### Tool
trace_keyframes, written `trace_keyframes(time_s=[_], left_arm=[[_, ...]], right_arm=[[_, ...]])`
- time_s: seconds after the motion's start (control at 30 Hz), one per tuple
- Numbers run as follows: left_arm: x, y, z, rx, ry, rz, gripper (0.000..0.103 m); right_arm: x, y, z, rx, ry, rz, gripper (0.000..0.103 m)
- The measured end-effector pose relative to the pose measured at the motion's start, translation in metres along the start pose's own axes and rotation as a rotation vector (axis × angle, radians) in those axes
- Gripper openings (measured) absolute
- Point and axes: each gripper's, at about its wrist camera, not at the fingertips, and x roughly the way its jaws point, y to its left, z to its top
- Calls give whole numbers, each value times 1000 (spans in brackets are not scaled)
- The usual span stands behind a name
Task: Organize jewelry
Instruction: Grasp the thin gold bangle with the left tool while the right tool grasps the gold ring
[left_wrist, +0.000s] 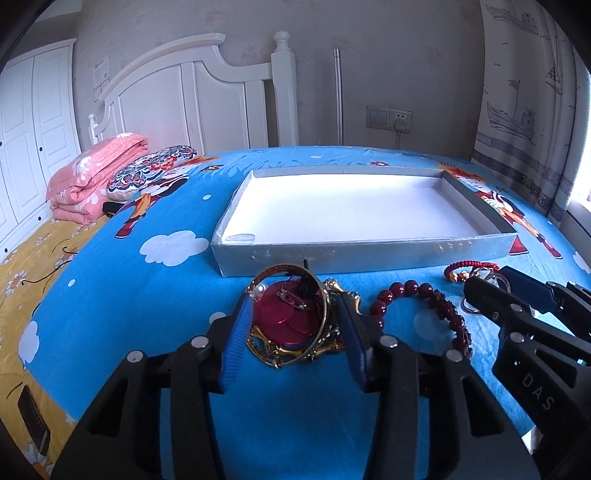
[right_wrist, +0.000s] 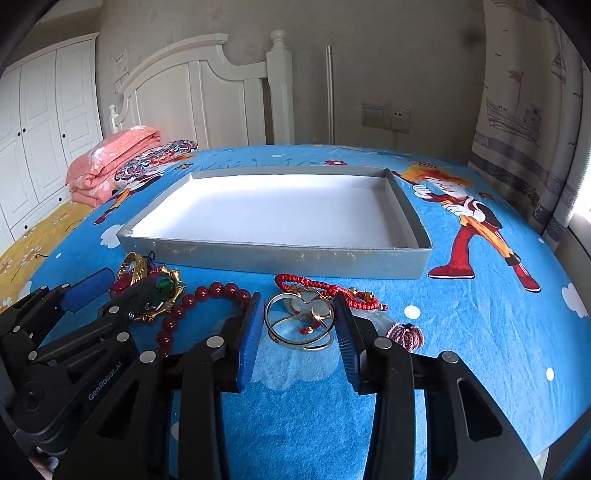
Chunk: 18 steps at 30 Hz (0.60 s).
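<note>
Jaws around brooch (left_wrist: 291, 317) (bangle (right_wrist: 299, 325) too)

surface: bed (right_wrist: 480, 332) w/ blue cartoon sheet | on it: grey shallow box (right_wrist: 295, 258), white inside | near side of box: gold bangle pile (left_wrist: 291, 317), dark red bead bracelet (left_wrist: 424, 295), red cord bracelet (right_wrist: 325, 286), silver ring piece (right_wrist: 299, 325), pink knit ball (right_wrist: 404, 334) | far left: folded pink quilt (left_wrist: 96, 177), patterned pillow (left_wrist: 155, 166)

Shallow tray (right_wrist: 280, 254) interior clear, jewelry cluster (right_wrist: 207, 295) crowding its near wall
</note>
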Motion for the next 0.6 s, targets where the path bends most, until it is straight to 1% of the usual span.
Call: trace_keyframes(time_s=[0.03, 0.07, 0.1, 0.13, 0.17, 0.23, 0.4, 0.5, 0.6], left_arm=[[-1, 0, -1, -1, -7, 9, 33], [-3, 2, -1, -6, -18, 4, 24], [-6, 5, -1, -18, -29, -8, 19], [-9, 8, -1, -33, -36, -14, 11], [-12, 12, 0, -45, -42, -20, 7], [-16, 17, -1, -54, -49, -18, 5], [-26, 25, -5, -60, -67, -3, 5], [-33, 33, -7, -84, -81, 9, 5], [-36, 36, -8, -75, -78, 12, 5]], right_arm=[[0, -1, 0, 2, -2, 0, 38], [-1, -2, 0, 4, -4, 1, 38], [-1, -2, 0, 6, -4, 2, 38], [-1, -3, 0, 7, -5, 4, 38], [-2, -3, 0, 7, -7, 7, 38], [-4, -2, -1, 3, -11, 14, 38], [-10, 2, -2, -7, -29, 24, 38], [-13, 2, -2, -8, -37, 22, 38], [-13, 1, -3, -4, -32, 28, 38]])
